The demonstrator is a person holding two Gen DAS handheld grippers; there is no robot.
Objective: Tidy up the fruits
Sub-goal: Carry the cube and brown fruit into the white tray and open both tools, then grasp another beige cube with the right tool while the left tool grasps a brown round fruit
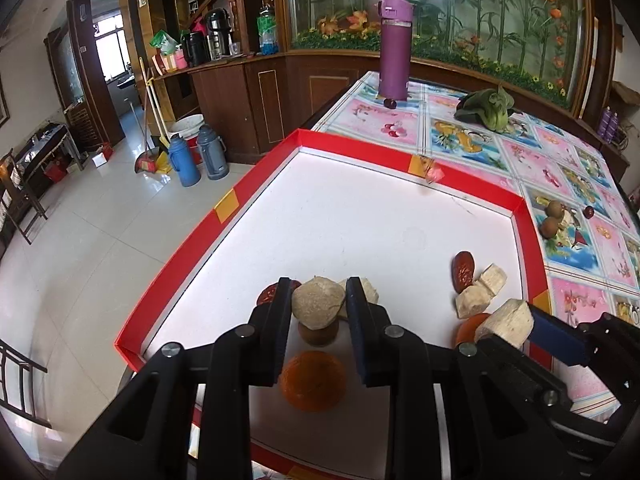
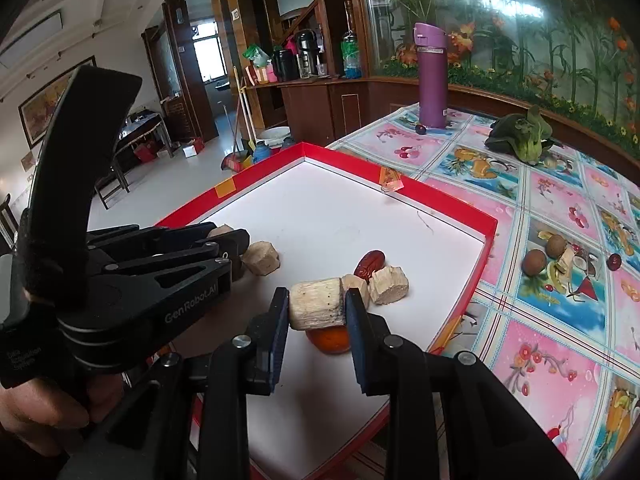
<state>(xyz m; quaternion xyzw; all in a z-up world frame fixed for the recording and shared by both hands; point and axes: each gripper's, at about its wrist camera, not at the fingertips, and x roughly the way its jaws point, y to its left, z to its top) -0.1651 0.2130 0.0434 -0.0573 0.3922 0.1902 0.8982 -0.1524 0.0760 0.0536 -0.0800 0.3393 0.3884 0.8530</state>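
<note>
Tray (image 1: 256, 184): red rim enclosing a white floor, its far half lying bare.
Left gripper (image 1: 318, 300): fingers pinching a pale chunk (image 1: 318, 302) over the tray's near left; a brown fruit (image 1: 318, 334) and an orange (image 1: 313, 380) sitting partly hidden beneath.
Right gripper (image 2: 317, 304): fingers clamping a pale cylinder (image 2: 316, 304), covering most of a second orange (image 2: 330, 340).
Date (image 2: 370, 264) and two cut chunks (image 2: 388, 284) touching, near the right rim.
Tablecloth (image 2: 560, 340): two brown fruits (image 2: 536, 262) waiting outside the tray.
</note>
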